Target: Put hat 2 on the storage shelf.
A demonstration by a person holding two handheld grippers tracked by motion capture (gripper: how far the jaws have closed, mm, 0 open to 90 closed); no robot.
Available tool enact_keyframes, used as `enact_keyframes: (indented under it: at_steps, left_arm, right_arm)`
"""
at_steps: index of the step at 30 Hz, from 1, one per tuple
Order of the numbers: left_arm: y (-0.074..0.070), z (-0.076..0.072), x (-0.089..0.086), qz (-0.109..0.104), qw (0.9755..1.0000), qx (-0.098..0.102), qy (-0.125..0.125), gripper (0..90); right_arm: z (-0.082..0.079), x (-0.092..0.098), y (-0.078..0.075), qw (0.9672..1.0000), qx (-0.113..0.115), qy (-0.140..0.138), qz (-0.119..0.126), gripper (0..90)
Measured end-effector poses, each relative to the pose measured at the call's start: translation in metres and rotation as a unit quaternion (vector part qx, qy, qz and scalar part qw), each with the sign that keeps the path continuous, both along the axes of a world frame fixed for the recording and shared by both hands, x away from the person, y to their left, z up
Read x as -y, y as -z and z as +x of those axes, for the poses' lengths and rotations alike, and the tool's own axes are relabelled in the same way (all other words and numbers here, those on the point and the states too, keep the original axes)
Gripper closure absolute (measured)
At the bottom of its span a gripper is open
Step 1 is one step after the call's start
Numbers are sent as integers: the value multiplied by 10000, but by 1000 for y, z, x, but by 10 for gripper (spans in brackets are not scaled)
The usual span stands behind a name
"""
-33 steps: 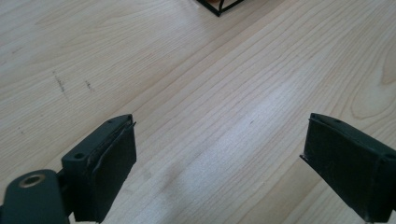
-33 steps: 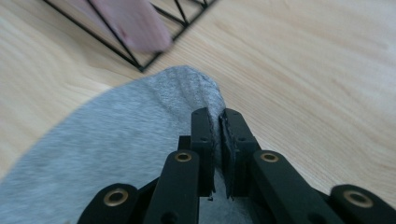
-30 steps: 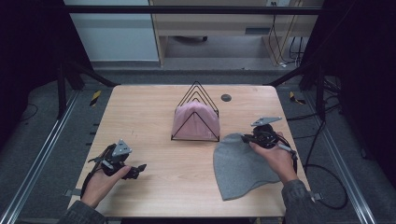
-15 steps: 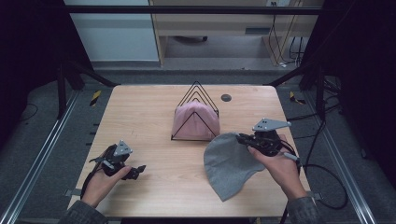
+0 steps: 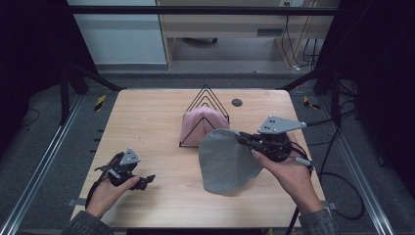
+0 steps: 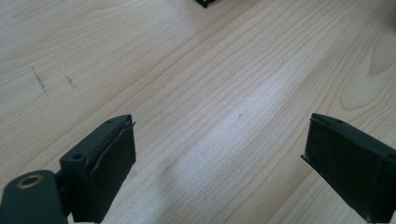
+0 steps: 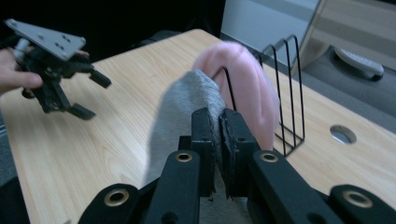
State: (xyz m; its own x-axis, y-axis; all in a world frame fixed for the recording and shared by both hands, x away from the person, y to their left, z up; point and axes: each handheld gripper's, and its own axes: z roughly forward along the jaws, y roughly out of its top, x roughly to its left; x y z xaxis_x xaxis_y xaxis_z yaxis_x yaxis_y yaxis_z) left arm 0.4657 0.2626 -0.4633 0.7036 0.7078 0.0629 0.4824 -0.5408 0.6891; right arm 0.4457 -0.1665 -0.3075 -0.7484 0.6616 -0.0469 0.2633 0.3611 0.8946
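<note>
The right gripper point(image 5: 243, 138), clamped on the grey cap point(image 5: 225, 161), had lifted it nearer the pink cap point(image 5: 200, 125) in the wire rack point(image 5: 205, 98). The left gripper point(image 5: 142, 181) stayed put, jaws apart.

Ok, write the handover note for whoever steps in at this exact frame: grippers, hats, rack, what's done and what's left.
Right gripper: shut on the edge of the grey hat, lifting that edge beside the wire rack; the rest of the hat drapes onto the table.
Left gripper: open, empty, low over bare wood at the near left of the table.
Pink hat: already standing in the wire rack.
Done: pink hat racked, grey hat gripped.
Left: probably slot the grey hat into a free slot of the rack, then release; the left gripper could steady the rack.
</note>
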Motion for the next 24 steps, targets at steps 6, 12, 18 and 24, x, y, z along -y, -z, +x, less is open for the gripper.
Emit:
enact_keyframes:
  at_steps: [6,12,18,24]
  left_arm:
    - [-2,-4,5,-93,9999,40,100,88]
    - [-8,-7,12,-237,9995,125,141,101]
    - [-10,-9,23,-196,9993,131,298,106]
    - [-22,-7,36,-14,9984,187,531,119]
  right_arm:
    - [-1,-9,-18,9999,123,-103,49,848]
    - [-1,-16,-37,9995,242,-174,82,849]
    - [1,-18,-45,9994,254,-194,101,848]
    - [4,-26,-51,9993,262,-275,52,848]
